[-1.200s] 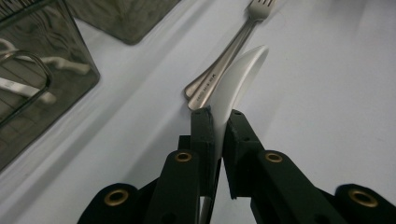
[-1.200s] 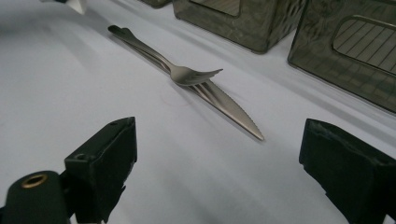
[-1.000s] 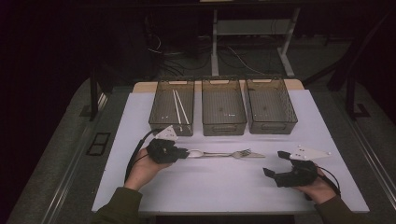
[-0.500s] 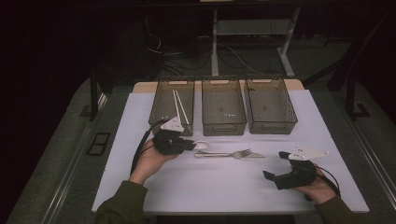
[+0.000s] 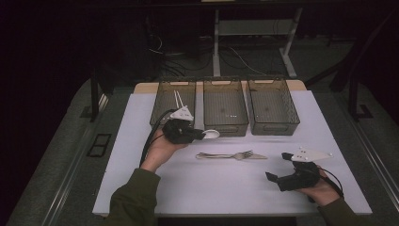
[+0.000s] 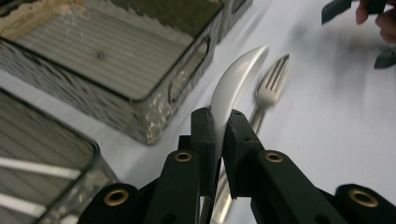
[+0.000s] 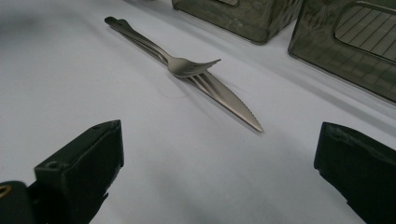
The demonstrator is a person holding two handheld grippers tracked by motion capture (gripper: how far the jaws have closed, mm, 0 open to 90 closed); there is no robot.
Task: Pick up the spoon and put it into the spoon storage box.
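**benchtop_ray:** So which step is this? Looks like cutlery sorting. The left gripper point(image 5: 195, 134) is clamped on the shiny silver metal spoon point(image 6: 233, 88), its two black jaws pinching the handle just below the bowl, and the spoon is up off the white table cover point(image 5: 226, 188). The bowl sticks out past the jaw tips toward the middle smoky see-through plastic bin point(image 5: 225, 104).

**tinker_mo:** Yeah, carry phase I'd say. The left smoky bin point(image 5: 162, 106) right behind that gripper has a pair of pale chopsticks point(image 5: 178, 100) in it, so the spoon probably goes in an empty one. Next move calls for getting the bowl over a rim, then letting go, without clipping the wall.

**benchtop_ray:** And the right gripper point(image 5: 277, 167)?

**tinker_mo:** Jaws spread wide, nothing between them; they've just been opening. It sits near the table's right side, pointing at the silver fork point(image 7: 184, 63) lying on top of the serrated silver knife point(image 7: 229, 100), which are ahead of its jaws, not touching. Probably next in line.
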